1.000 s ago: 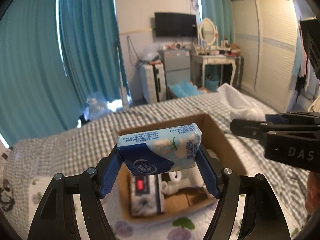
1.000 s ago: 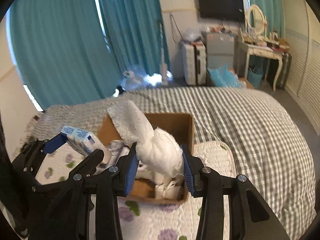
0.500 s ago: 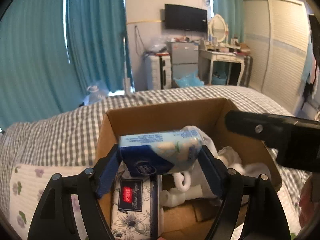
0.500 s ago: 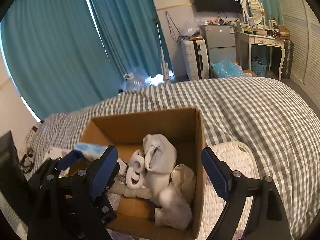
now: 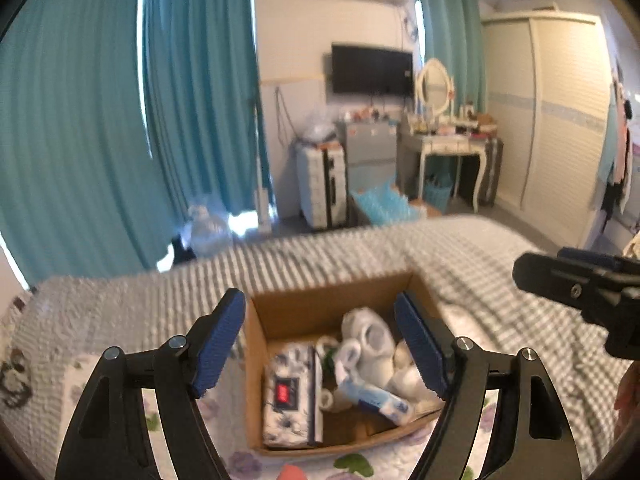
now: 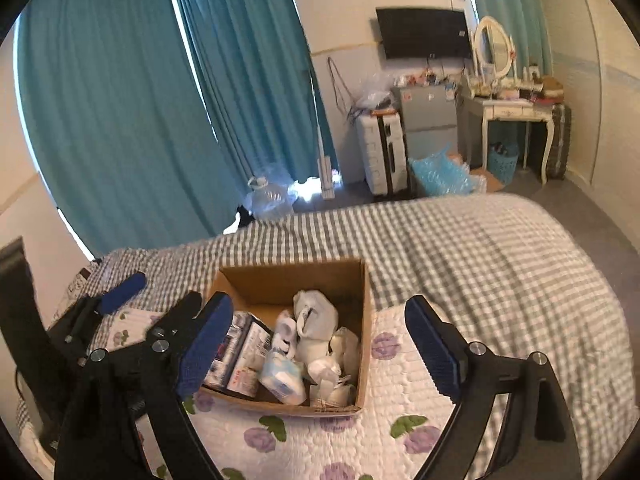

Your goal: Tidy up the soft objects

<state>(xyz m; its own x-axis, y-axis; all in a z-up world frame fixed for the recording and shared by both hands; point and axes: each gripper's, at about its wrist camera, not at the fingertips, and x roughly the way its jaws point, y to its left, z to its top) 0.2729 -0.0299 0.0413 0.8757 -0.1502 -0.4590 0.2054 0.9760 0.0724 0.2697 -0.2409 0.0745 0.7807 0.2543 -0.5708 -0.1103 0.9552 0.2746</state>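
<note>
Both grippers empty above cardboard box (image 6: 366,320) rim

The cardboard box (image 6: 365,320) stands open-topped on a floral quilted pad that lies on the bed. Inside, along its left wall, a flat tissue pack (image 5: 289,392) with a floral print and a red label stands on edge. Just beside it, near the front, a blue-and-white tissue packet (image 6: 282,378) lies tilted against the other contents. The right half holds a pile of white soft items (image 6: 316,320), rolled and bunched, the uppermost leaning toward the rear wall. All items rest below the box rim.
</note>
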